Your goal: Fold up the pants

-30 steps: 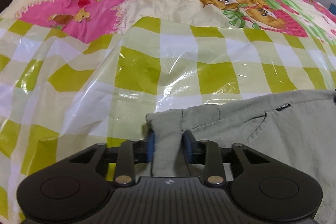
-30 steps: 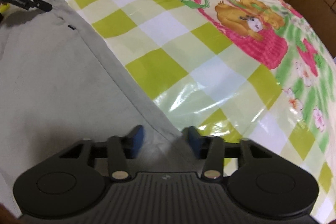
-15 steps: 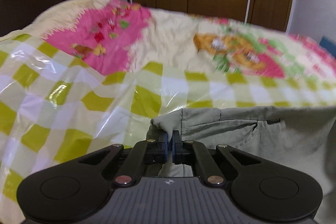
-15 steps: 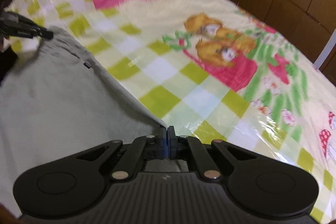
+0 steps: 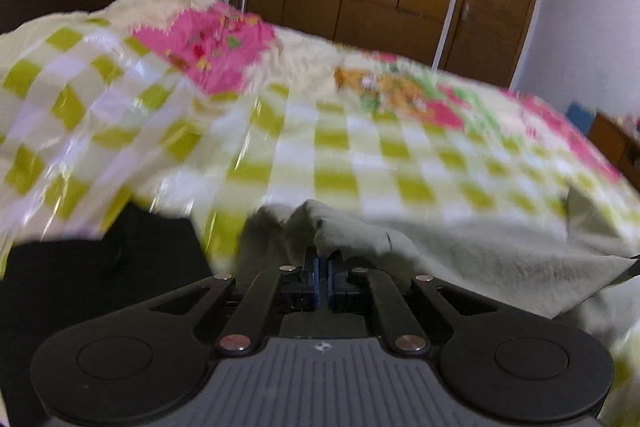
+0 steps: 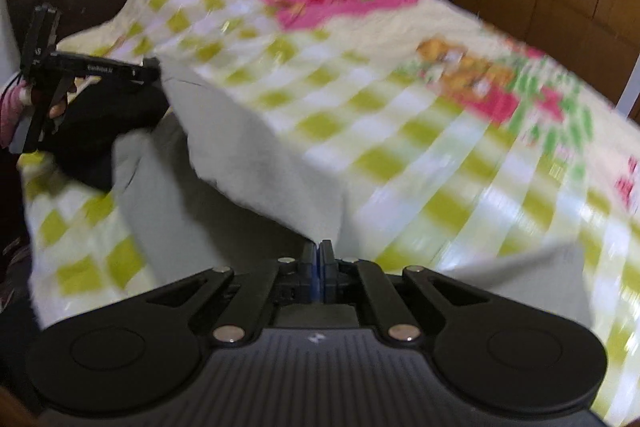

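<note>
You are in the first fold: both grippers have a pinch on the pale grey-green cotton pants and have them lifted off the glossy yellow-green and white checked plastic sheet that covers the bed.

Your left gripper has its jaws clamped tight on a bunched corner of the fabric, which looks like the waistband end. Your right gripper is pinched shut on a thin edge of the same cloth. In the right wrist view you can see the left gripper far off to the left, with the fabric's top edge stretched taut between the two pinch points.

The pants hang in the near part of the scene, over the near edge of the bed. Below the taut held edge the cloth sags towards you, while more of it lies loose on the sheet to the right. The long axis appears to run left to right, from one gripper to the other; the blur keeps me from telling where the leg hems lie.

The next move likely calls for you to carry both held points together, level and at the same pace, across to the opposite edge of the garment. Keep the span taut, so the fold line stays straight along the length.
</note>
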`<state>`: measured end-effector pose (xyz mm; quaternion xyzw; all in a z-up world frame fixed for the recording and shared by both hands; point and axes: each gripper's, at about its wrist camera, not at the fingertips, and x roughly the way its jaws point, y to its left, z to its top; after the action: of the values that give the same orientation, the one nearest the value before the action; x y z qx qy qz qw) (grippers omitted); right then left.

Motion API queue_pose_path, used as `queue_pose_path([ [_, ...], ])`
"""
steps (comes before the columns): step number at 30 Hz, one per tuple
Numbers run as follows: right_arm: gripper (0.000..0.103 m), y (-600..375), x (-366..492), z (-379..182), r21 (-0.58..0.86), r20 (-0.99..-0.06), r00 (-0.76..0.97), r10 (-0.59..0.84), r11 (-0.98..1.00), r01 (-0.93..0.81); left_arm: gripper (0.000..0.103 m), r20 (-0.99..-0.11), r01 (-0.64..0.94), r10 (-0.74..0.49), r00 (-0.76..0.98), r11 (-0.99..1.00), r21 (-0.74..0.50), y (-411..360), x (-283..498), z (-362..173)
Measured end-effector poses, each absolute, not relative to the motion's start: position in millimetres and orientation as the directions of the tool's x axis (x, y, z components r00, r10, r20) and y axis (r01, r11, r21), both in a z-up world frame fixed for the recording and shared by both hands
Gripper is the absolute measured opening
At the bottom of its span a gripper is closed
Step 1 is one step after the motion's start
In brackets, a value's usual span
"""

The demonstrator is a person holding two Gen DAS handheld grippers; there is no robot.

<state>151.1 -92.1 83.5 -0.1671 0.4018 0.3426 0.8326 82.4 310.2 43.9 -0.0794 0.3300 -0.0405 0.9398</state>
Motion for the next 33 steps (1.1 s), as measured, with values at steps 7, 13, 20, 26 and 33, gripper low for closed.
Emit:
queue_pose_path([
  [7, 0.001, -69, 123, 27, 0.034, -0.85, 0.352, 0.392, 0.707, -0.707, 0.018, -0.653, -0.053, -0.076, 0.754, 0.983, -0.175, 325, 50, 19],
  [13, 0.001, -72, 113, 22, 0.024, -0.866, 0.338, 0.369, 0.705, -0.708, 0.019, -0.647, -0.031, -0.035, 0.761, 0.995, -0.091, 318, 38, 24],
  [20, 0.006, -77, 102, 16, -0.081, -0.902, 0.349, 0.255, 0.694, -0.716, 0.031, -0.661, 0.138, -0.051, 0.749, 0.987, 0.081, 278, 33, 20],
  [26, 0.009, -67, 86, 49, -0.174, -0.846, 0.467, 0.257, 0.695, -0.698, 0.036, -0.697, 0.124, -0.056, 0.715, 0.991, 0.047, 288, 14, -7],
  [33, 0.019, 24, 96, 53, -0.125, -0.783, 0.446, 0.433, 0.593, -0.795, 0.036, -0.678, -0.072, 0.117, 0.726, 0.993, 0.094, 332, -3, -10],
])
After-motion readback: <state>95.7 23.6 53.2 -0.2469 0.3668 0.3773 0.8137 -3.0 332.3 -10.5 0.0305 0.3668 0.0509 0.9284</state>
